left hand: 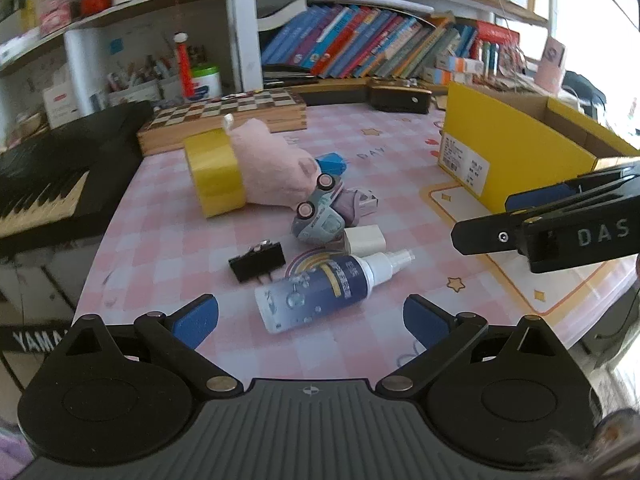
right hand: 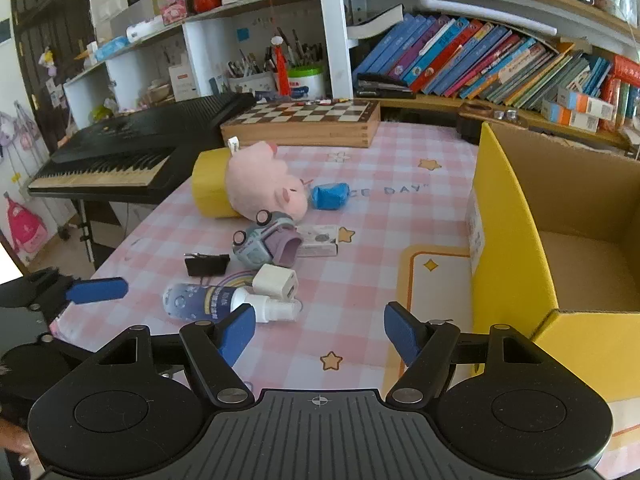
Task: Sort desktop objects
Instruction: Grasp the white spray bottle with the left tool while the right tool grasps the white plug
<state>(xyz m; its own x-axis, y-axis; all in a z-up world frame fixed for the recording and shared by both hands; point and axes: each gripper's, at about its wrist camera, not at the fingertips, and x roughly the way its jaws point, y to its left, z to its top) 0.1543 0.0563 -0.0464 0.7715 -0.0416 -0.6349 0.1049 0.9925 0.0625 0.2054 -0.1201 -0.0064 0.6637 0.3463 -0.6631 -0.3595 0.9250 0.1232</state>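
A blue spray bottle [left hand: 320, 290] [right hand: 216, 303] lies on the pink checked table just ahead of my open, empty left gripper [left hand: 311, 326]. Beyond it lie a black binder clip [left hand: 258, 261] [right hand: 207, 263], a white charger [left hand: 364, 240] [right hand: 277, 281], a toy car [left hand: 318, 216] [right hand: 262, 242], a pink plush pig [left hand: 272, 168] [right hand: 262, 182], a yellow tape roll [left hand: 214, 172] [right hand: 208, 186] and a blue lump [left hand: 332, 163] [right hand: 330, 196]. My right gripper [right hand: 320, 334] is open and empty, near the table's front, left of the yellow cardboard box [right hand: 508, 240] [left hand: 516, 148].
A wooden chessboard box [left hand: 224, 120] [right hand: 304, 120] stands at the back. A black keyboard [left hand: 48, 176] [right hand: 132, 152] is at the left. Bookshelves run behind the table. The right gripper's arm [left hand: 560, 224] shows at the right of the left wrist view.
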